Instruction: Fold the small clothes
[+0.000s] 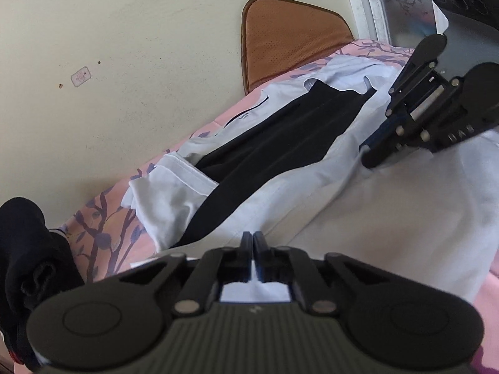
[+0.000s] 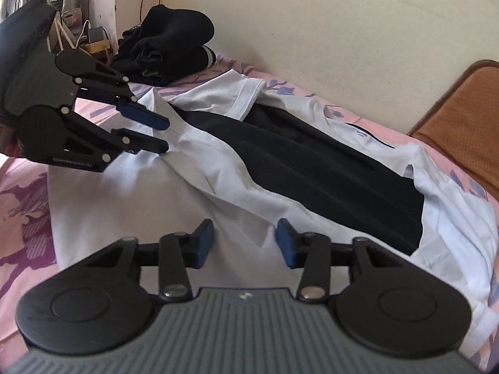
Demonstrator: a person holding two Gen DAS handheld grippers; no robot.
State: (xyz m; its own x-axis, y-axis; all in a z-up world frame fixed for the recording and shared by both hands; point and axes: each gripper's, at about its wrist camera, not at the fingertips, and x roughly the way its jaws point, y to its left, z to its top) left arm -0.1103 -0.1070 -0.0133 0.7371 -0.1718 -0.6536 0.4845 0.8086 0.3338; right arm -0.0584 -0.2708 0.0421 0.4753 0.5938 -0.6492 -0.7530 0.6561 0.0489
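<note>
Two garments are spread on the bed (image 1: 106, 249): a white shirt (image 1: 389, 218) lying flat across the pink floral sheet, and a black cloth (image 1: 280, 137) lying lengthwise over its middle. A pile of black clothes (image 2: 174, 46) sits at the far end by the wall.

Left hand-held gripper (image 1: 252, 243): clenched in its own view, tips at the near edge of the shirt. Whether cloth is pinched cannot be told.

Right hand-held gripper (image 2: 244, 240): the views disagree. Its own view shows the pads apart above the near fold, while the left wrist view shows its fingers drawn together at the shirt's edge. It is taken as clenched; a grasp on cloth is not confirmed.

Step judged: early in the fold, with the near long edge of the shirt being taken up at two points. No fold is yet completed.

Next move, as judged: both edge grasps are to be confirmed. The near side is then to be lifted evenly and carried over the black cloth towards the wall, with the edge kept taut.
</note>
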